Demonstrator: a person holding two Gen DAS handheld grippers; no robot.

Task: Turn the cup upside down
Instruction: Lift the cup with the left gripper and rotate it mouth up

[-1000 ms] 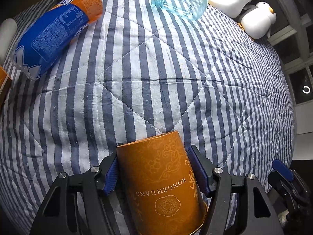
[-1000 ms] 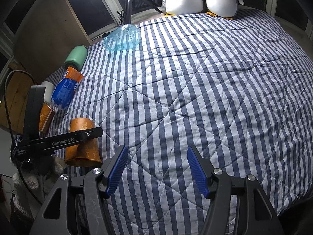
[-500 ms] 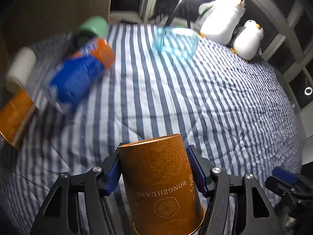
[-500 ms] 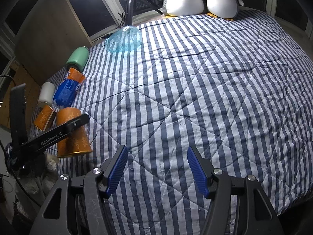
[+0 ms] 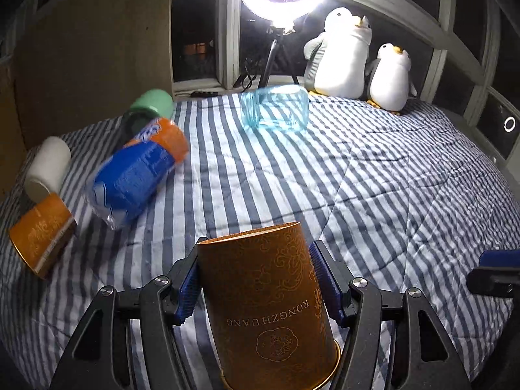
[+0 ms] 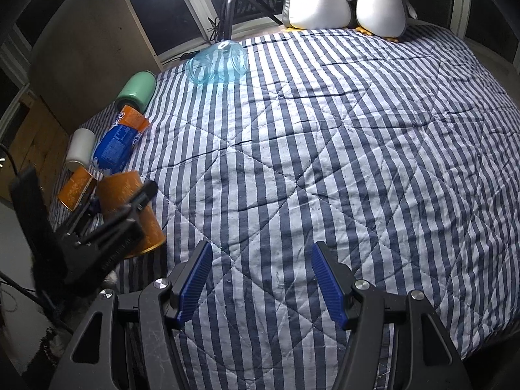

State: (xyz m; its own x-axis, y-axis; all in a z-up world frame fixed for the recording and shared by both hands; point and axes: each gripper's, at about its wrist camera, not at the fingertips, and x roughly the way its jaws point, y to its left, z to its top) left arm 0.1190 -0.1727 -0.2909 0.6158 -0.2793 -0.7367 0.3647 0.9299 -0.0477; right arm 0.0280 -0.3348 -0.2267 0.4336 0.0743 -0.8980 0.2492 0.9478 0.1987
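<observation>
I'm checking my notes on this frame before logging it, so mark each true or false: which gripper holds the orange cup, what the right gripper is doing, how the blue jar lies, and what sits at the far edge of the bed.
1. The left gripper grips the orange cup between its blue pads. True.
2. The right gripper holds a second cup. False: its jaws are open with only the striped quilt between them.
3. The clear blue jar stands upright. False: it lies on its side.
4. Two plush penguins sit at the quilt's far edge. True.
</observation>
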